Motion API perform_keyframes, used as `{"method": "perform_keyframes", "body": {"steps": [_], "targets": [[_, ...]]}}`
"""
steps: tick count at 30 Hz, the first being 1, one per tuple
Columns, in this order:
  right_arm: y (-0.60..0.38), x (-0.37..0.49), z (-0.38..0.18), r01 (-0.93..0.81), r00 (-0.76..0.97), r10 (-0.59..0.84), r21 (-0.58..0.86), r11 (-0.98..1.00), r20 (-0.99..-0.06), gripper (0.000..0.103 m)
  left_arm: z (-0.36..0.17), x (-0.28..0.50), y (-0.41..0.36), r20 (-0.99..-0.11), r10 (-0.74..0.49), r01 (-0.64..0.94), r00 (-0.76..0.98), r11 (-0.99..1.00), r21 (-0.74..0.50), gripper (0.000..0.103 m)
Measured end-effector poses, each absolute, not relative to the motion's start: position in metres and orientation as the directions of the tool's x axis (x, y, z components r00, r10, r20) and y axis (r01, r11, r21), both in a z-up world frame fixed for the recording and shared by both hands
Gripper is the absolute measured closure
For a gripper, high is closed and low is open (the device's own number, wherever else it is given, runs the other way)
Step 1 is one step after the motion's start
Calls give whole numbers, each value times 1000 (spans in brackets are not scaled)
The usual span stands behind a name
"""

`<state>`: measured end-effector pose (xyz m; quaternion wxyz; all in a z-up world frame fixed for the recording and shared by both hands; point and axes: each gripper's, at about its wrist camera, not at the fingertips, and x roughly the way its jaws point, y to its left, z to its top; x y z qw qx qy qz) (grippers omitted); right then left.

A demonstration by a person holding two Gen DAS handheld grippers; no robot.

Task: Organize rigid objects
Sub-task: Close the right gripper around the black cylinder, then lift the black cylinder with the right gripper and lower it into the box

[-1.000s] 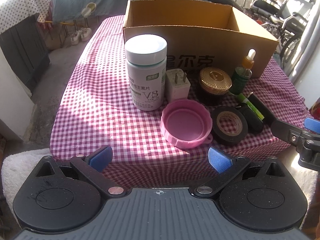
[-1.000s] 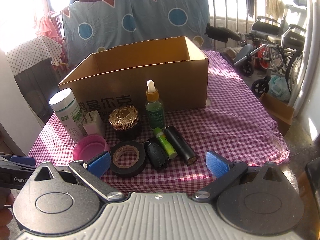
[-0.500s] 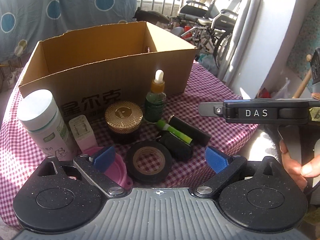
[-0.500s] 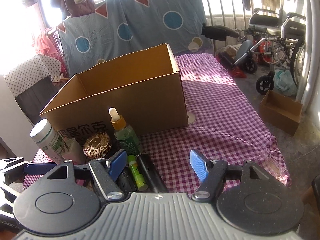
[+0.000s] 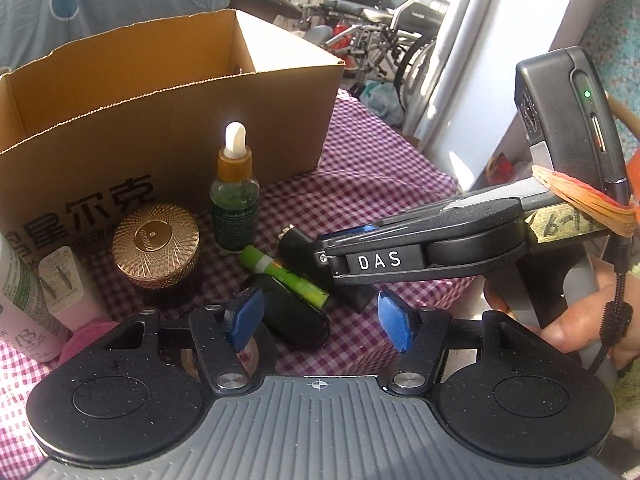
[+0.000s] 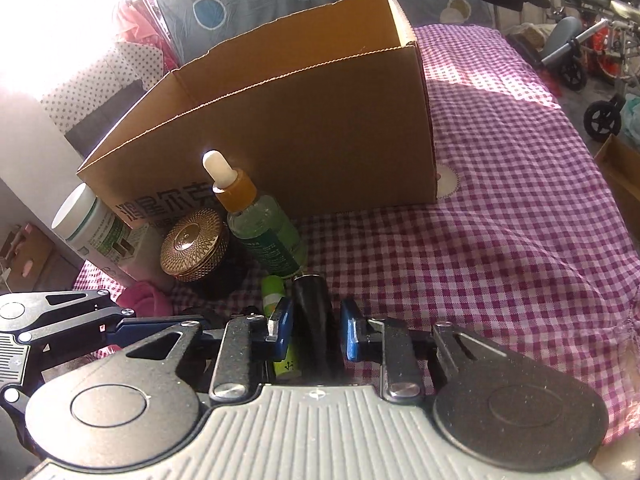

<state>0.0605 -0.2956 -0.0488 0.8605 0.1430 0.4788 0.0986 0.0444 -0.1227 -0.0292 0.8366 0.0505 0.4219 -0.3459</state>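
A black cylinder (image 6: 314, 316) lies on the checked cloth, and my right gripper (image 6: 314, 330) straddles it with its blue pads narrowed close to its sides; a small gap still shows. A green tube (image 6: 276, 320) lies just left of it. In the left wrist view the right gripper's body (image 5: 420, 252) reaches in over the black cylinder (image 5: 296, 242) and the green tube (image 5: 284, 276). My left gripper (image 5: 320, 324) is open and empty above a black oval case (image 5: 292, 316). A dropper bottle (image 6: 260, 224), a gold-lidded jar (image 6: 194, 246) and an open cardboard box (image 6: 320, 128) stand behind.
A white pill bottle (image 6: 86, 224), a pink charger plug (image 5: 64, 284), a pink lid (image 5: 86, 338) and a tape roll, mostly hidden under my left gripper, sit at the left. The cloth's right part (image 6: 520, 208) is bare. Wheelchairs (image 5: 380, 12) stand beyond the table.
My right gripper has come down and forward over the black cylinder and narrowed its jaws around it. My left gripper has swung right and moved closer to the objects, with narrower jaws.
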Motion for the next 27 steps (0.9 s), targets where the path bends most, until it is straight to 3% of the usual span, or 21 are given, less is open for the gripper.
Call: {"method": "perform_keyframes", "body": {"steps": [9,19,23,27], "targets": [[-343,27,-54,180,553,346,514,838,-758,80,-32,46,-154,-744,-577,694,336,686,-218,45],[-356,6,-54,255,593,365,597,761,-718,80,-46,44,-195,-824,-490,734,284,664,-142,48],[-358,4,-53,252,590,368,597,762,-719,80,-51,43,-204,-839,-452,725,303,681,-105,62],[-356,9,-55,234,579,365,577,782,-729,80,-53,42,-209,-835,-435,725,336,685,-65,66]]}}
